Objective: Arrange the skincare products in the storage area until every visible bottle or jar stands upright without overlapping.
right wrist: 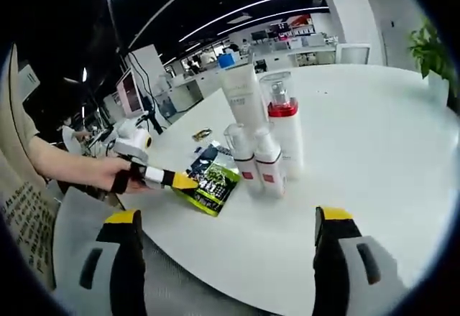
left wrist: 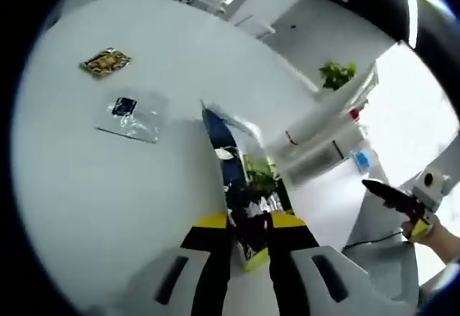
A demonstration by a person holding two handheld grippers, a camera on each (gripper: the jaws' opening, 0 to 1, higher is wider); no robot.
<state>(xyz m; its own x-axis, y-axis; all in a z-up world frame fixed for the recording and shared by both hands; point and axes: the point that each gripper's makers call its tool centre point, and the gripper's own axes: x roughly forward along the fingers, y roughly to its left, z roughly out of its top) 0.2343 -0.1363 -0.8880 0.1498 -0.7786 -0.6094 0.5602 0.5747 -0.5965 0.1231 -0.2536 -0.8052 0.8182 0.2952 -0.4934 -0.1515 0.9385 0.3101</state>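
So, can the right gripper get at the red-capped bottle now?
Probably yes. The right gripper is open, with bare table ahead on that side. The red-capped bottle stands upright behind two small bottles, so coming in from the right looks easier.

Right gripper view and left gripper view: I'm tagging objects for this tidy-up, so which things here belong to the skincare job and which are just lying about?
Belong to the job:
- white tube
- pump bottle with red collar
- two small white bottles
- sachet shut in the left gripper

Lying about:
- gold packet
- clear bag
- potted plant
- right gripper, open, holding nothing
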